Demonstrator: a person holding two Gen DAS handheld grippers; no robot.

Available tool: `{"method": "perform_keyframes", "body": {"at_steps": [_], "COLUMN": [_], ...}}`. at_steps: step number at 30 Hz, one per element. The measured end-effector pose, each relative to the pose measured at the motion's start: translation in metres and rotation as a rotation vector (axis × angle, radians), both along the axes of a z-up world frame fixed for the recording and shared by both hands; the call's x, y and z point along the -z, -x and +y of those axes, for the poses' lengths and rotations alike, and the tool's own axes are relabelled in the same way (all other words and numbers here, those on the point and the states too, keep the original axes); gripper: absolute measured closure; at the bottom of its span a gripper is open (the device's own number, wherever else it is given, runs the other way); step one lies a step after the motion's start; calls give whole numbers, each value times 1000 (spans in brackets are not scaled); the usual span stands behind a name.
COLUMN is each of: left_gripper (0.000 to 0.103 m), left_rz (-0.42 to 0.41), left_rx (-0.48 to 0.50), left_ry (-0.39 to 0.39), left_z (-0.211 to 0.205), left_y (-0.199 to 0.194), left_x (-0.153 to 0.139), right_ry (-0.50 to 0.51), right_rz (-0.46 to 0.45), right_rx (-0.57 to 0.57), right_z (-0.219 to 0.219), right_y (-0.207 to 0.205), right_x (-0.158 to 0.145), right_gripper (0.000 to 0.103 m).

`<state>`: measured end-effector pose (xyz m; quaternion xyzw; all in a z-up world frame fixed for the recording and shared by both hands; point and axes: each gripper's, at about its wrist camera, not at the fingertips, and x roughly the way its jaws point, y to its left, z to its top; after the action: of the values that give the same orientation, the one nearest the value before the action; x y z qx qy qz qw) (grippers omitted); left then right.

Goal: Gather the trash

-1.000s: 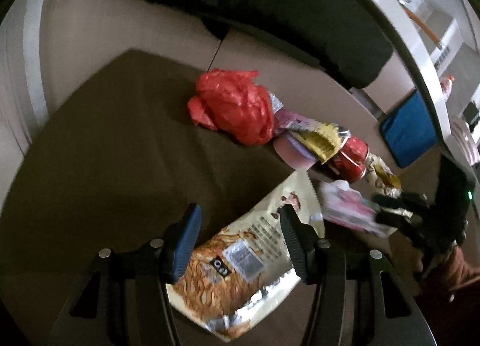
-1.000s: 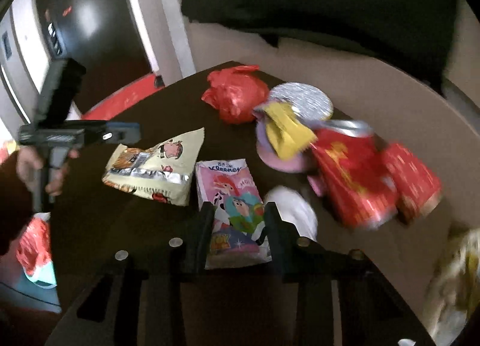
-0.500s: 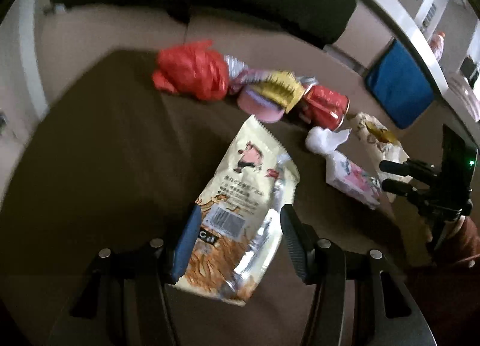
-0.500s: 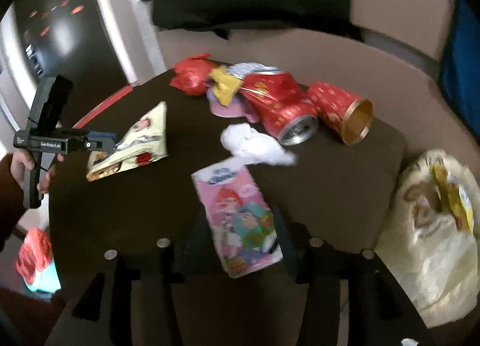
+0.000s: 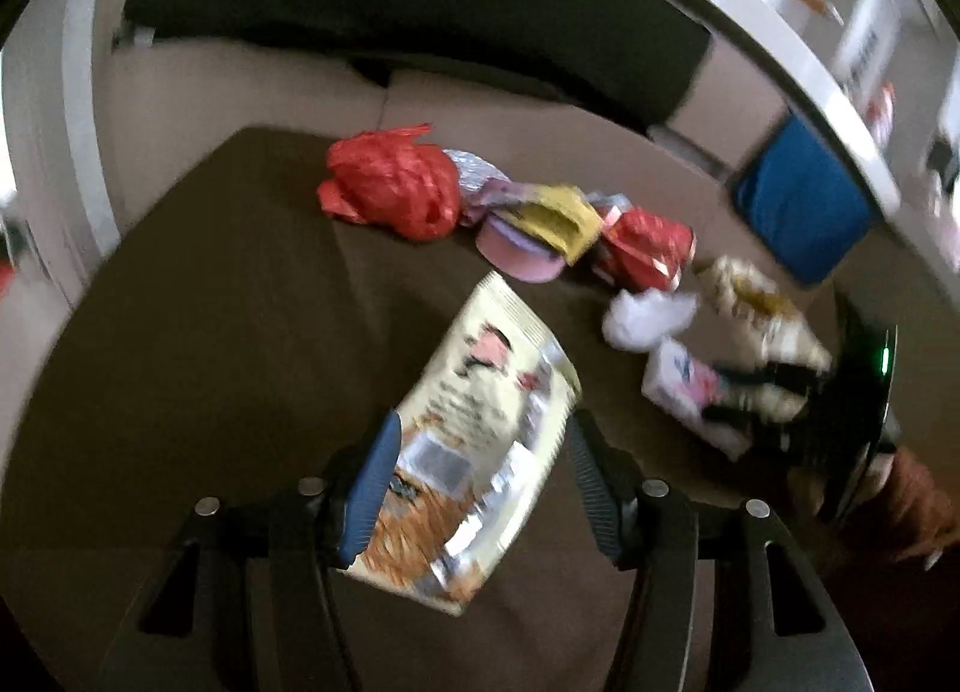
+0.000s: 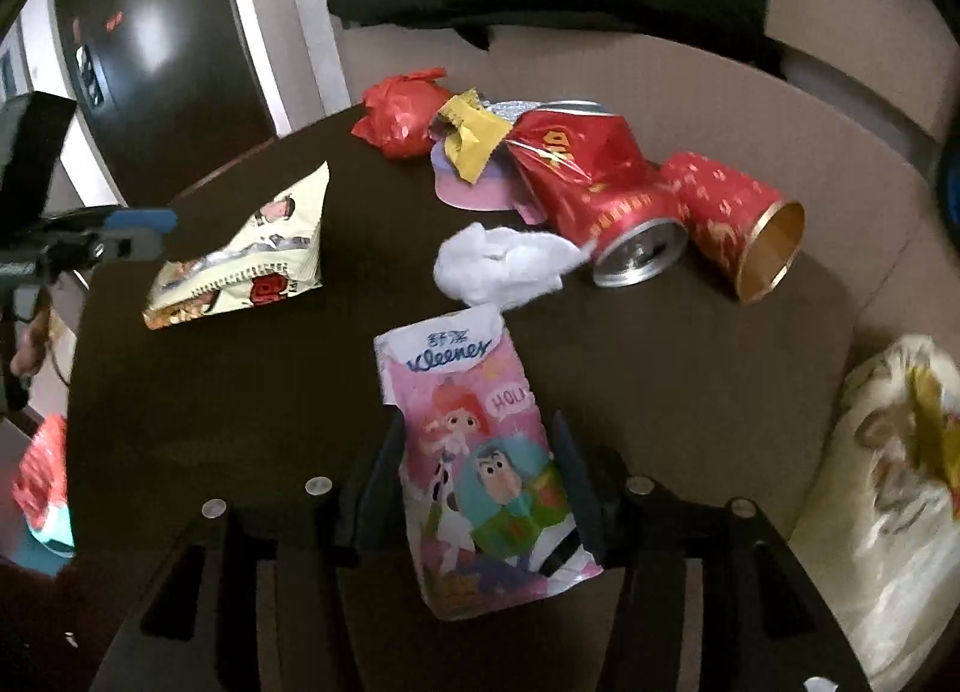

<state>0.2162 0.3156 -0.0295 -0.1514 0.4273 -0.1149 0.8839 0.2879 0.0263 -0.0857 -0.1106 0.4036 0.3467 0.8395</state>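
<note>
Littering one table (image 6: 690,368), two cans (image 6: 600,194), one tissue pack (image 6: 480,452)

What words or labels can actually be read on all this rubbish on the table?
"Kleenex": top of the pink cartoon-printed tissue packet.
"HOL", cut off: speech bubble on that packet.
Two characters above "Kleenex": too small to read.
Cream crinkled snack bag: print too blurred.
Crushed red drink can: gold marks unreadable.

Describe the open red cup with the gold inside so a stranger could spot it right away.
On the dark table, follow the trash row to its right end. The red cup lies on its side beside the crushed red can; its open mouth shows gold, the can's end silver.
</note>
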Motion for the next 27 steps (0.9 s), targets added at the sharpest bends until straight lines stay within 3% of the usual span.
{"method": "perform_keyframes", "body": {"at_steps": [3, 8, 11, 15, 23, 25, 27], "left_gripper": [45, 47, 47, 47, 50, 54, 71], "left_rz": [77, 161, 172, 196, 176, 159, 147], "left_rx": [-41, -136, -188, -301, -479, -515, -529], "left_ry": [134, 193, 191, 276, 434, 390, 300], "left_z": [27, 46, 44, 45, 47, 42, 31], "left_y": [-20, 6, 35, 59, 78, 70, 61], "left_x": [20, 39, 40, 44, 52, 51, 50], "right_ry": [-10, -27, -37, -84, -99, -108, -136], "right_rz": [8, 12, 37, 64, 14, 19, 31], "right_rx": [17, 42, 62, 100, 103, 113, 127], "right_z": [-5, -17, -26, -39, -45, -47, -50], "right_y": [5, 16, 17, 17, 31, 32, 32], "right_x": [1, 3, 9, 9, 4, 7, 8], "right_gripper": [54, 54, 53, 52, 52, 52, 52]}}
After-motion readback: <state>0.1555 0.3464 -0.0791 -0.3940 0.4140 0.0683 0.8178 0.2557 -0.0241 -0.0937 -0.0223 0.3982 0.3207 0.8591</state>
